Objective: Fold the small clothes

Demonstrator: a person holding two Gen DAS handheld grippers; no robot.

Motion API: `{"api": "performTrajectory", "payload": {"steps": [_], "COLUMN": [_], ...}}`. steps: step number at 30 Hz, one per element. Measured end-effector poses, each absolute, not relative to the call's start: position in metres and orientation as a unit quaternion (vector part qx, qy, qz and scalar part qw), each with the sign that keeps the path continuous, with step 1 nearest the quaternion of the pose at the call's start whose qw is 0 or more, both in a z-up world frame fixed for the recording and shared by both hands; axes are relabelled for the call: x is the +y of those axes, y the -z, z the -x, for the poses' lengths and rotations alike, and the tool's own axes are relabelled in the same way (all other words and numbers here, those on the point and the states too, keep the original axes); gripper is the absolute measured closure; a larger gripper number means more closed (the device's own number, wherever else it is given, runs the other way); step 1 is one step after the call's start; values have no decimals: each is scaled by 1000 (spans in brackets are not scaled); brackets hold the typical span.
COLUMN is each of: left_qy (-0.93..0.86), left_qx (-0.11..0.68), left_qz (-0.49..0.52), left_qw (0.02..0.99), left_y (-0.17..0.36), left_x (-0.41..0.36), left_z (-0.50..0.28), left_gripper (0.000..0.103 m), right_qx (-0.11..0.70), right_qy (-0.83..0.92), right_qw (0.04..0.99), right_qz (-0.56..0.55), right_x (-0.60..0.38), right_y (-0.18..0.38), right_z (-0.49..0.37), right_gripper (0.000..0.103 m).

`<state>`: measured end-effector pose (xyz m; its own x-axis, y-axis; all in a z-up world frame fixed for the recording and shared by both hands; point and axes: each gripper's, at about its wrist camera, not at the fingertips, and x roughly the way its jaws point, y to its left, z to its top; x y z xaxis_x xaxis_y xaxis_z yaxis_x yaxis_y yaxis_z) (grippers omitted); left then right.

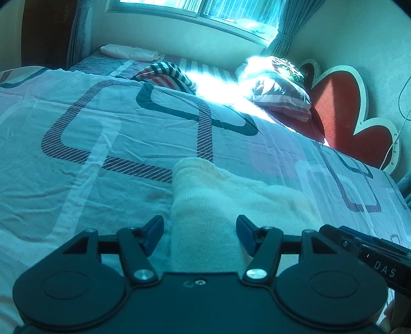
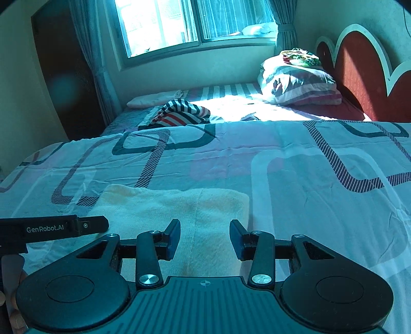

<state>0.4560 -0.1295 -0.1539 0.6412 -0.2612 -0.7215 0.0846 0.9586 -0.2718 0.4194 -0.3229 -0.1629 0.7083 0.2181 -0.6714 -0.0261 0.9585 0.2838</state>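
Note:
A cream terry cloth (image 1: 213, 205) lies flat on the patterned bedspread (image 1: 90, 144), folded into a rectangle; it also shows in the right wrist view (image 2: 179, 208). My left gripper (image 1: 199, 235) is open, its blue pads either side of the cloth's near left part, low over it. My right gripper (image 2: 204, 239) is open, hovering over the cloth's near right part. Neither holds anything. The right gripper's body (image 1: 372, 251) shows at the left view's right edge, and the left gripper's body (image 2: 51, 227) at the right view's left edge.
A striped garment (image 2: 179, 114) lies crumpled farther back on the bed. Stacked pillows (image 2: 298, 82) sit by the red heart-shaped headboard (image 2: 359, 66). A pale folded cloth (image 1: 128, 52) lies under the window (image 2: 179, 23). A dark wardrobe (image 2: 64, 77) stands at the left.

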Motion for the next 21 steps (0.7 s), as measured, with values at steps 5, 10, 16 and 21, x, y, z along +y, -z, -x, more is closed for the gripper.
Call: {"api": "performTrajectory", "payload": {"steps": [5,10,16,21], "left_qy": [105,110,105,117], "left_qx": [417,436,433,429], "left_qz": [101,121,123,116], "left_qw": [897,885,887,888], "left_y": [155,170,162,157], "left_x": [-134,-131,-124,-118], "left_z": [-434,-427,-420,-393], "left_gripper": [42,38,36,37], "right_qx": [383,416,407,401], "right_qy": [-72,-70,-72,-83], "right_qw": [912,899,902,904], "right_qz": [-128,-114,-126,-123], "right_x": [-319,-312,-318,-319], "right_y": [165,186,173,165], "right_z": [-400,-396,-385,-357], "right_gripper": [61,61,61,61]}}
